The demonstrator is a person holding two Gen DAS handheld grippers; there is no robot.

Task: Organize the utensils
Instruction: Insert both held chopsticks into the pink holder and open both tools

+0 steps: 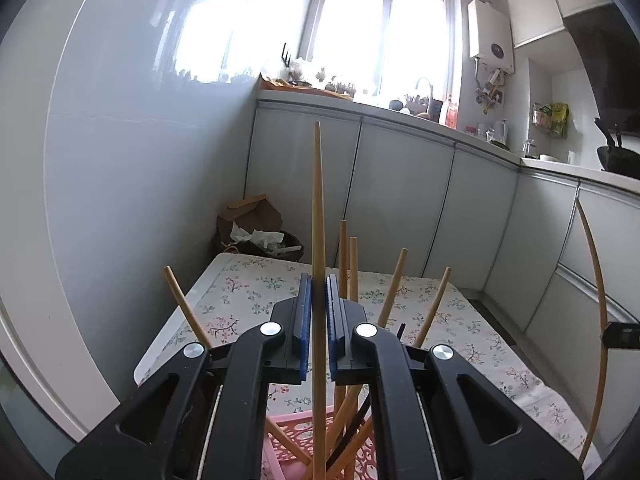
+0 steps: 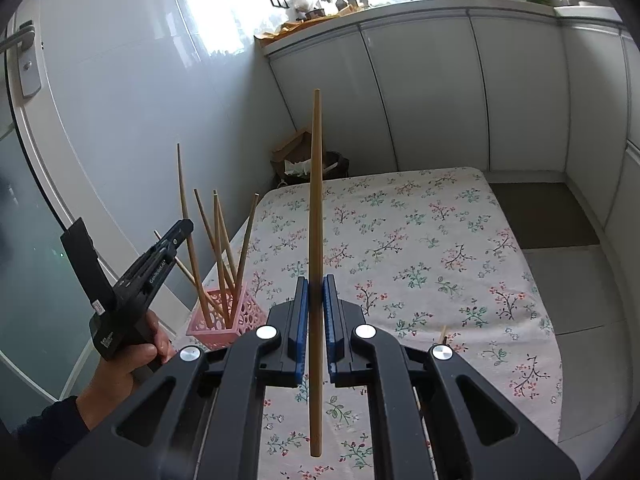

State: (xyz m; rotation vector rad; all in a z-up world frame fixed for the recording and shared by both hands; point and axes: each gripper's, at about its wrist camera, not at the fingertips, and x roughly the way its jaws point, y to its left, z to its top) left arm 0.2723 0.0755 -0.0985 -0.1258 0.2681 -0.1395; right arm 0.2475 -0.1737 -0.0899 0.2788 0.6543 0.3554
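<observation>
Broadly, a kitchen corner fills both views: glossy grey-white wall panels (image 1: 140,152), a run of pale grey cabinet doors (image 1: 400,192) under a cluttered white countertop (image 1: 420,118), and a bright window (image 1: 380,36) above it. A low table covered in a white cloth printed with small pink and green flowers (image 2: 420,248) takes up the middle of the floor. Behind its far corner sits a dark waste basket with a brown cardboard piece and crumpled white paper (image 1: 256,232).

Near the left edge of the tablecloth stands a small pink plastic holder with cut-out patterned sides (image 2: 228,316). Several light wooden chopsticks (image 2: 218,248) lean in it at different angles, fanning outward at their tops.

In the right wrist view, the left gripper (image 2: 184,228), a black two-finger tool held by a hand (image 2: 132,356) in a dark sleeve, is over the pink holder. From its own camera, its blue-padded jaws are pinched nearly together on one long tapered wooden chopstick (image 1: 318,240), which stands almost upright, its lower end down among the sticks in the holder.

The right gripper (image 2: 318,320) is out over the flowered cloth, well apart from the holder, with its blue pads closed tight on another light wooden chopstick (image 2: 315,220), also held upright, its bottom end hanging free above the cloth. One more short wooden stick tip (image 2: 443,334) shows just beside the right gripper's outer arm.
</observation>
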